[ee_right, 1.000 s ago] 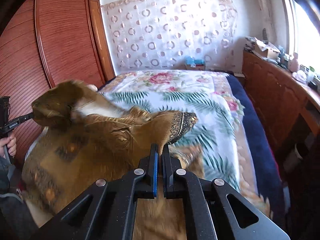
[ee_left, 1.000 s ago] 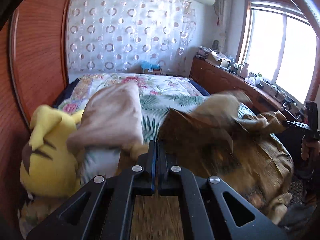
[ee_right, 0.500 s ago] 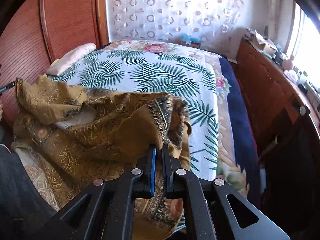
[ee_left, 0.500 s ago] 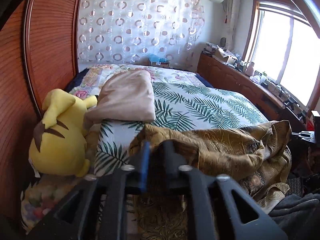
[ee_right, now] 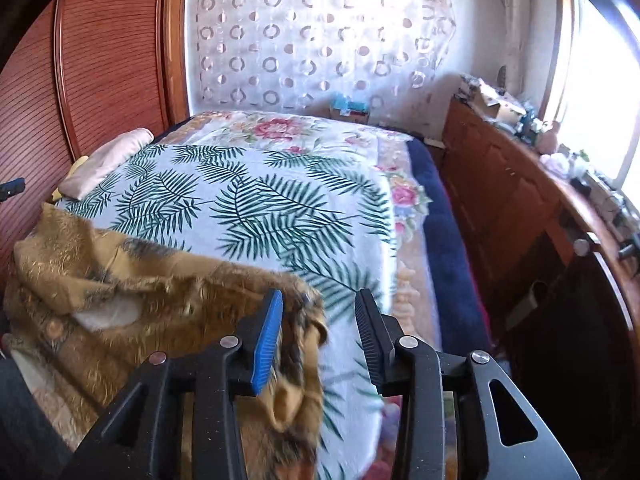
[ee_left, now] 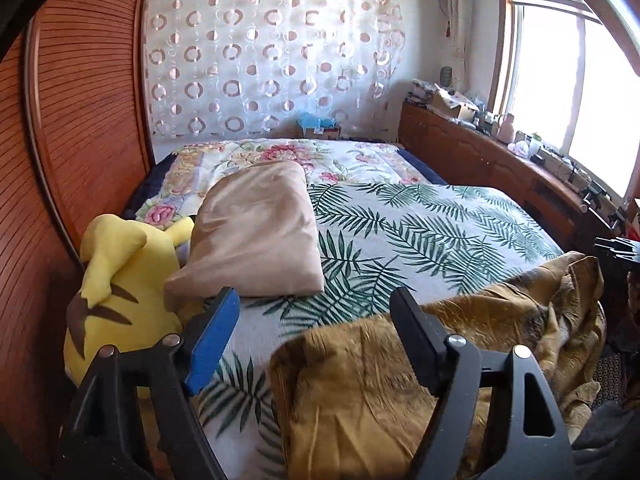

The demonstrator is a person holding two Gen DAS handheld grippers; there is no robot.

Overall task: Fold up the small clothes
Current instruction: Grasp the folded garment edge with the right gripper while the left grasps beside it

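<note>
A golden-brown patterned garment (ee_left: 400, 368) lies crumpled along the near edge of the bed, partly hanging over it; it also shows in the right wrist view (ee_right: 132, 304). My left gripper (ee_left: 314, 320) is open and empty above the garment's left end. My right gripper (ee_right: 318, 312) is open, and the garment's right corner (ee_right: 300, 360) droops between its jaws, blurred, not pinched.
The bed has a palm-leaf sheet (ee_left: 420, 232) over a floral quilt. A beige pillow (ee_left: 256, 236) and a yellow plush toy (ee_left: 120, 280) lie at its left, against a wooden wardrobe (ee_left: 80, 140). A cluttered wooden cabinet (ee_right: 520, 200) runs along the right under the window.
Both grippers held the garment shut a second ago, spread it down onto the bed's near edge, and have now opened and let go.
</note>
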